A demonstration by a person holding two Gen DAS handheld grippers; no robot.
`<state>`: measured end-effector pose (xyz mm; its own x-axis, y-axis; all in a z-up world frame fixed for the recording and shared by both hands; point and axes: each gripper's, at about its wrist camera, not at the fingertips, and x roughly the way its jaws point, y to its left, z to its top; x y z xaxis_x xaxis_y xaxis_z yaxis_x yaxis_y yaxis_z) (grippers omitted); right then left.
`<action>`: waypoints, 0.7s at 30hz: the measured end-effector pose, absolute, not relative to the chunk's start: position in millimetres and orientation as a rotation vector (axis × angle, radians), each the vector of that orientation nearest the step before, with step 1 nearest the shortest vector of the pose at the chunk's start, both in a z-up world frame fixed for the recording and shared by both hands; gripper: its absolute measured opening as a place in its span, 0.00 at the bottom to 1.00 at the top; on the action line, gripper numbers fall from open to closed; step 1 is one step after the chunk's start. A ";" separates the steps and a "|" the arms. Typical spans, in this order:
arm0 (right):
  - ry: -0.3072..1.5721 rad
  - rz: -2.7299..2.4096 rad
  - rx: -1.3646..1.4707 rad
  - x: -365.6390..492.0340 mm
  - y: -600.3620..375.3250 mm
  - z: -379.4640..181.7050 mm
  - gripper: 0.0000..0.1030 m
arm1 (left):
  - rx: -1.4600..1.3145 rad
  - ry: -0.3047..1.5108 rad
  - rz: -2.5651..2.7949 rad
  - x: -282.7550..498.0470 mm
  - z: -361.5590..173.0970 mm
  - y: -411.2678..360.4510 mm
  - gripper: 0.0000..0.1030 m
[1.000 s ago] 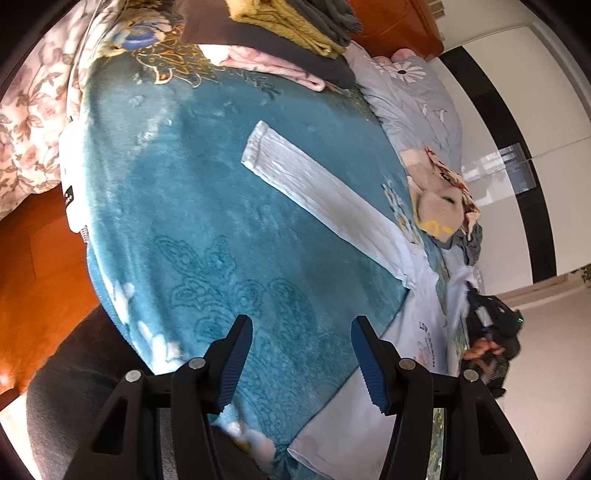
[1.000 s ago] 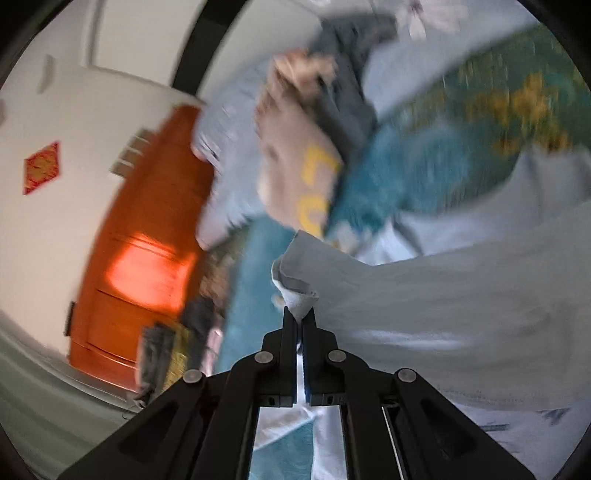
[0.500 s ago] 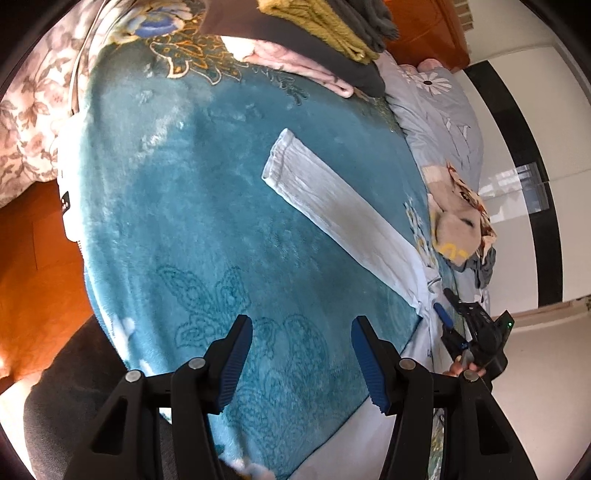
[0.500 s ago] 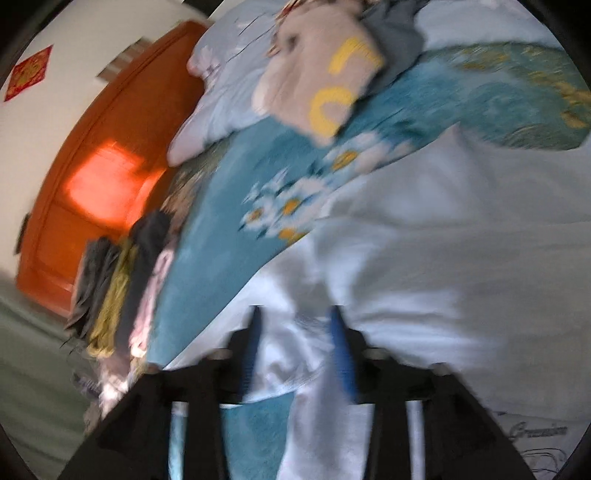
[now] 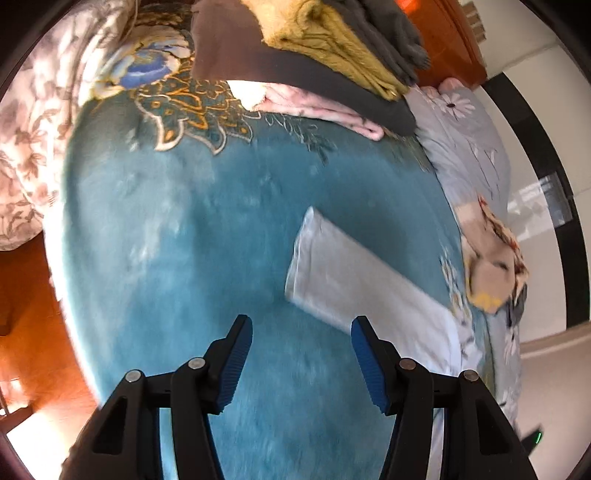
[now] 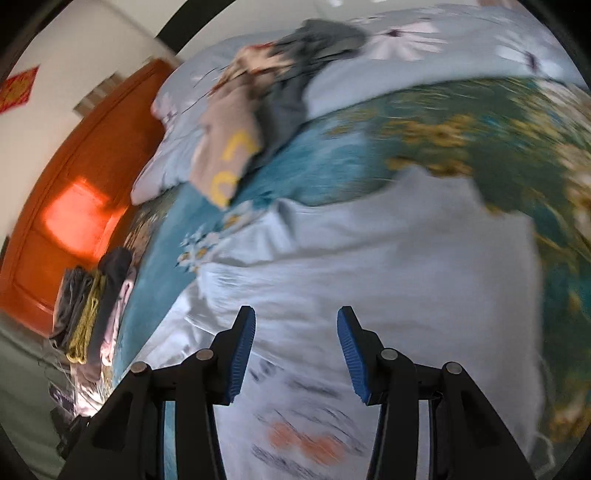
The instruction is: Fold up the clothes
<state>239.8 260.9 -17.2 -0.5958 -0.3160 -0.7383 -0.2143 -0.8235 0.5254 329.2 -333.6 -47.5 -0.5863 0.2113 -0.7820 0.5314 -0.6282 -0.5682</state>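
Leftmost, the left hand-held gripper hangs half open and empty over the teal blanket. Rightward, the white shirt lies spread on the bed, its sleeve outstretched. Over it the right hand-held gripper has just been opening, nothing between its jaws.

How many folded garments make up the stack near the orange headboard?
4 visible: a dark grey one on top, a mustard-yellow one beneath, then a brown-charcoal one, and a pink one at the bottom on the teal blanket. More may be hidden.
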 end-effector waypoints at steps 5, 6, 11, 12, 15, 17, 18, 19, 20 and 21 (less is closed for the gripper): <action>-1.025 -2.606 1.397 269.1 287.1 -19.9 0.47 | 1.328 1.211 -2.269 305.5 -61.7 -337.9 0.48; -1.036 -2.602 1.408 272.8 290.0 -20.9 0.47 | 1.328 1.202 -2.265 302.6 -63.0 -338.0 0.47; -1.115 -2.573 1.419 287.9 303.1 -25.4 0.47 | 1.363 1.161 -2.276 289.6 -65.9 -328.2 0.09; -1.140 -2.567 1.405 291.2 306.8 -24.5 0.47 | 1.366 1.143 -2.283 287.3 -65.8 -324.6 0.06; -1.191 -2.565 1.360 302.8 318.6 -17.4 0.47 | 1.341 1.077 -2.318 285.5 -53.2 -314.7 0.04; -1.186 -2.594 1.338 313.9 327.7 -10.0 0.47 | 1.314 1.053 -2.367 284.7 -37.5 -306.7 0.04; -1.183 -2.609 1.330 319.4 332.1 -6.6 0.47 | 1.299 1.044 -2.396 284.3 -27.9 -302.0 0.04; -1.189 -2.622 1.320 325.4 337.3 -4.0 0.47 | 1.282 1.032 -2.443 282.0 -12.9 -293.2 0.04; -1.208 -2.633 1.307 332.1 343.7 -2.6 0.47 | 1.262 1.020 -2.496 279.1 3.8 -283.0 0.04; -1.230 -2.642 1.294 338.6 350.0 -1.9 0.47 | 1.242 1.006 -2.549 276.1 20.5 -272.8 0.04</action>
<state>338.6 350.0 -1.9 -0.6699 -0.2739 -0.6901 -0.3516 -0.7016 0.6198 276.1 -272.8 20.5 -0.6522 0.1625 -0.7405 0.3870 -0.7686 -0.5094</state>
